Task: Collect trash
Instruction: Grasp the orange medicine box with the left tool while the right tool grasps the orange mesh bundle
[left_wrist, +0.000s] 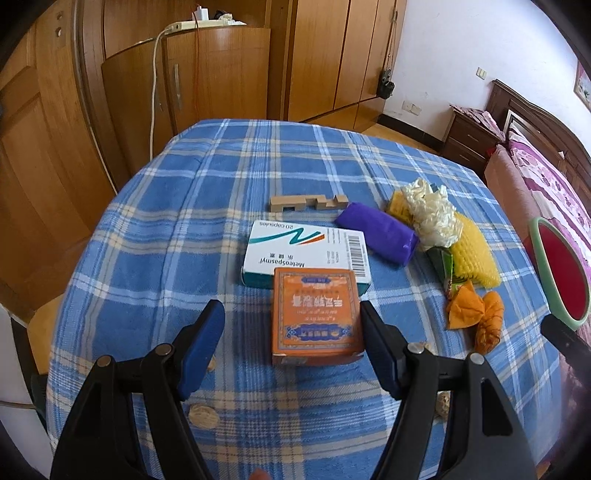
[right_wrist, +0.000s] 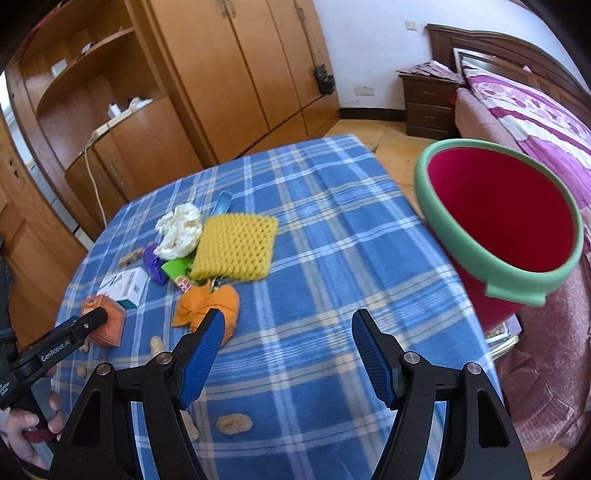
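While both jaws gape, orange box (left_wrist: 315, 314) upright, printed, red bin (right_wrist: 498, 225) green-rimmed.

we see black plastic grippers with blue textured pads (right_wrist: 205, 350), silver pivot screws, white "genrobot.ai" lettering, and a bare-skinned hand (right_wrist: 22, 432).

Between my left gripper's (left_wrist: 291, 314) spread jaws sits the orange box (left_wrist: 317, 314), its right edge against one finger, the white box (left_wrist: 306, 254) just behind. My right gripper (right_wrist: 286, 325) faces bare cloth (right_wrist: 332, 258); the red bin (right_wrist: 498, 221) stands right.
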